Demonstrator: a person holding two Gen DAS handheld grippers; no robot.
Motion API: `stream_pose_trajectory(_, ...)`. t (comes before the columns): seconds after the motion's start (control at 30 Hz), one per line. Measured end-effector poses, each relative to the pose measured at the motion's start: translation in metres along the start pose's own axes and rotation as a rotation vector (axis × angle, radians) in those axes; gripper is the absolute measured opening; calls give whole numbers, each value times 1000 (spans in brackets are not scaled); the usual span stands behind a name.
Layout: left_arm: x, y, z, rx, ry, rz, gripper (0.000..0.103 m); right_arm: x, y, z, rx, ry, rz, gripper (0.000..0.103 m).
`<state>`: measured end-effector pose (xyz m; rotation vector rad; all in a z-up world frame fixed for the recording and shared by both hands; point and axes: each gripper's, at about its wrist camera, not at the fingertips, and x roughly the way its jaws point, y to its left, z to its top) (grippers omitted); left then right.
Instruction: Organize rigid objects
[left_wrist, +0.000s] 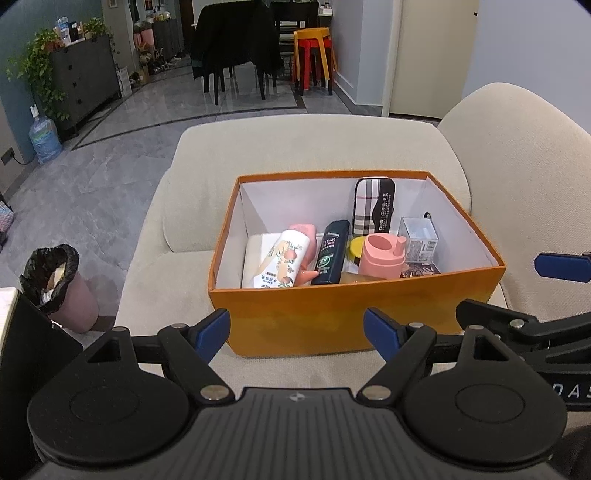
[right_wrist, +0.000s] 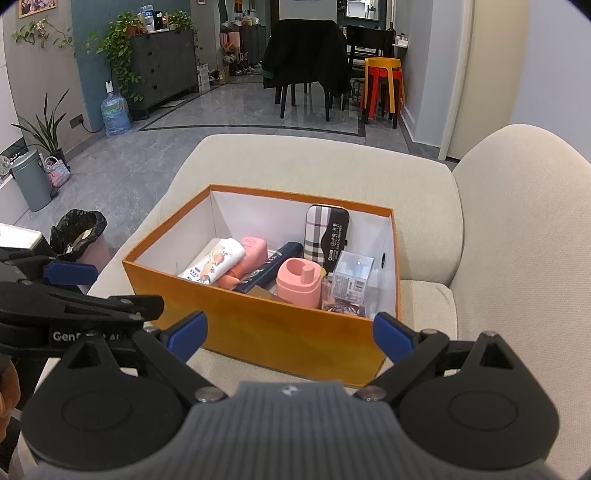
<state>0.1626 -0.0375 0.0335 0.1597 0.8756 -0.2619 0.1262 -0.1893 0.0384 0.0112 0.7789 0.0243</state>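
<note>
A beige sofa (left_wrist: 303, 147) is carrying an orange box (left_wrist: 354, 317) on its seat cushion, and every small item in sight is lying inside that box; none is showing on the cushion around it. Both handheld claws are hovering just short of the box's near wall: the left gripper (left_wrist: 297, 334) is standing wide apart and holding nothing, and the right gripper (right_wrist: 288, 336) is likewise spread wide and empty.

Inside the box, a plaid case (left_wrist: 375, 206) is leaning upright against the far wall. A white printed bottle (left_wrist: 279, 264) is lying toward the left wall, with a dark green bottle (left_wrist: 330, 253) slanting beside it nearer the middle. A pink holder (left_wrist: 382, 256) is standing close to the near wall, right of the dark bottle, and a clear plastic cube (left_wrist: 419, 236) is sitting toward the right wall, just past the holder.

With everything boxed and both claws free, the scene is fitting either a sort that is wrapping up or a box that is about to be emptied and rearranged. For any reach into the box, a straight drop from above is looking wise, since the walls are tall and the items are crowding each other; the tilted bottles are likely rolling if nudged, and the cube's slick faces are asking for a square, centred pinch
</note>
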Motion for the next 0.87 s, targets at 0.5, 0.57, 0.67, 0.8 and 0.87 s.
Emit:
stream_pose_trajectory(0.5,-4,-25,-1,156,-13,173,97,-3,-2,-3,4,-3,-8,95)
stream_pose_trajectory(0.57,-4,-25,-1,151,-11,156,97,-3,-3,-3,4,-3,-8,95)
stream_pose_trajectory(0.67,-5,-22,-2,137,-9,138,97,-4,-3,-3,5,-3,-9,95)
stream_pose_trajectory(0.8,-9,-21,-3,134,-44,115,97,-4,-3,-3,5,-4,-10,95)
stream_pose_trajectory(0.87,-10,-21,-2,132,-47,107,97,-5,-3,-3,7,-4,-11,95)
